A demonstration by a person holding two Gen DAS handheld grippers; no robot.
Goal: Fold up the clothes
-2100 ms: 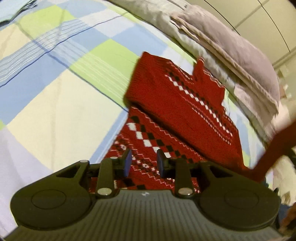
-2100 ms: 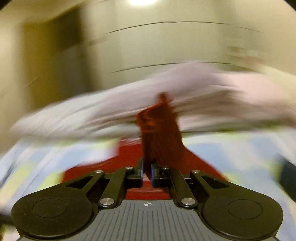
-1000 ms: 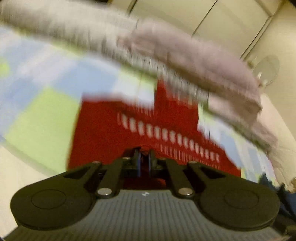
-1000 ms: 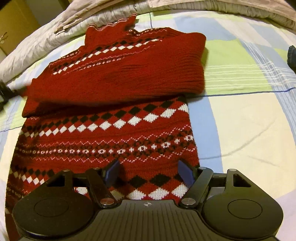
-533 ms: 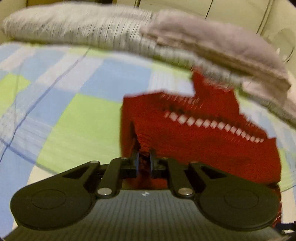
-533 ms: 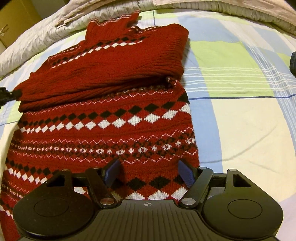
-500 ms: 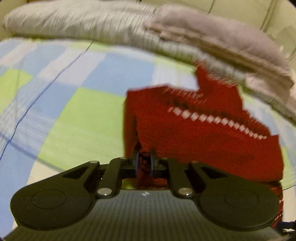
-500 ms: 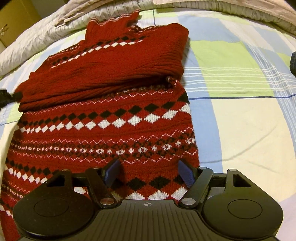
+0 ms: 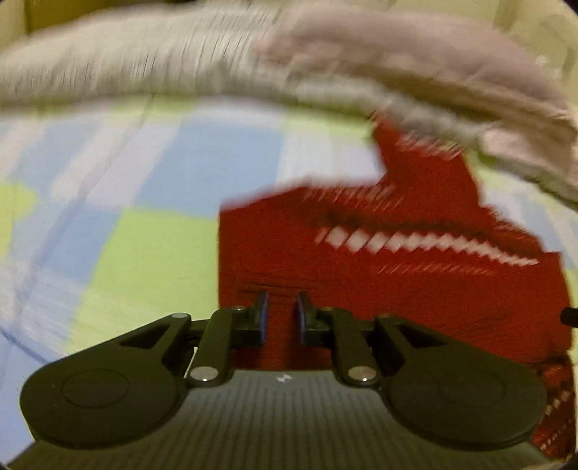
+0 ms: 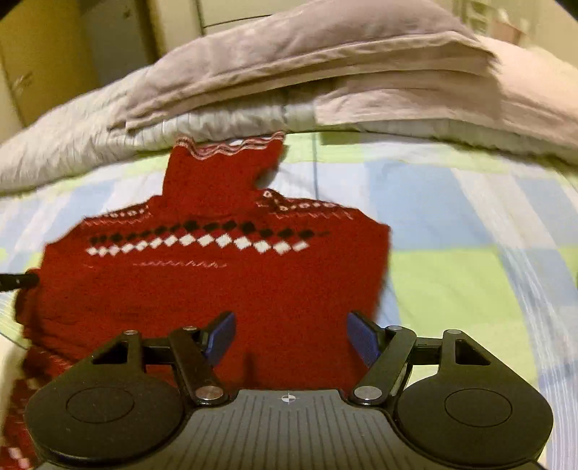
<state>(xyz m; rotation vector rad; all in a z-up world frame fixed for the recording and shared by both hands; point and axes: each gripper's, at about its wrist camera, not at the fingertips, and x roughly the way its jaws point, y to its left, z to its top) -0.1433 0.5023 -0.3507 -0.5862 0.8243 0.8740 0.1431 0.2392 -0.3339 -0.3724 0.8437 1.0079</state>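
Lay mid-fold on checked bedsheet (image 10: 451, 289), just short of grey pillows (image 10: 325, 54): red sweater (image 10: 216, 282).

Left gripper (image 9: 281, 318): parted slightly over sleeve layer, nothing pinched (blurred).

Right gripper (image 10: 289, 338): spread wide above sweater, likely lining up hem grasp.

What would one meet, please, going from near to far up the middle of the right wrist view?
Right tool, open → red sweater → sweater's collar → striped grey duvet → folded mauve bedding → pale wall.
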